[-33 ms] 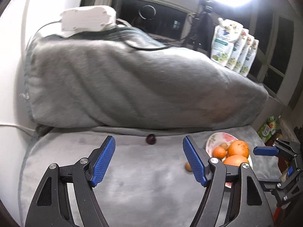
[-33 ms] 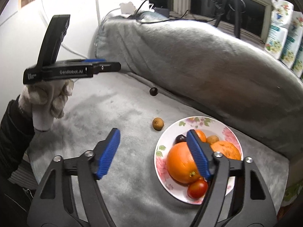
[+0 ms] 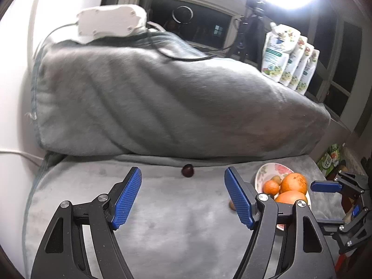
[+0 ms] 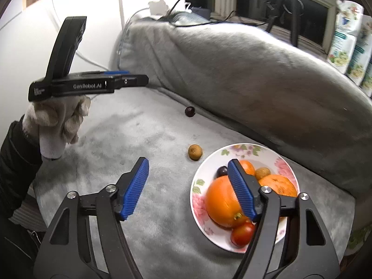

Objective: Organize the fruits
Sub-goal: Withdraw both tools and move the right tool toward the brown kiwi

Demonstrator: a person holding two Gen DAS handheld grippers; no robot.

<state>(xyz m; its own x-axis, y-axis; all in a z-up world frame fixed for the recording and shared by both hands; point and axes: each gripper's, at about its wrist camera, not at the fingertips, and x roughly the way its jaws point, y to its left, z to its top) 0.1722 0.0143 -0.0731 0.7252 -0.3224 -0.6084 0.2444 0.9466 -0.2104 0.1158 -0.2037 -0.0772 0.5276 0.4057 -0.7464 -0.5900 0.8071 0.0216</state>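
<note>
Left claw (image 3: 183, 197) spread wide, blue pads apart, nothing between them, hovering above the grey blanket (image 3: 174, 232). Straight ahead of it, a small dark plum (image 3: 187, 170) sits alone on the blanket, right at the foot of the big grey cushion (image 3: 174, 104). Over on the other side, the right claw (image 4: 188, 188) is released too, jaws parted and empty, its right pad hanging over the floral plate (image 4: 246, 148). On that plate: a large orange (image 4: 223, 204), a second orange (image 4: 279, 184) behind it, a red tomato (image 4: 241, 233) at the near edge, plus a dark plum and a couple of small fruits tucked at the back. Just beside the plate's far-left rim, a small brown longan (image 4: 194, 152) lies loose on the blanket, apart from the plate. Further out, a row of white pouches (image 3: 288, 55) stands on the window ledge, and a white box (image 3: 109, 23) sits on top of the cushion.
</note>
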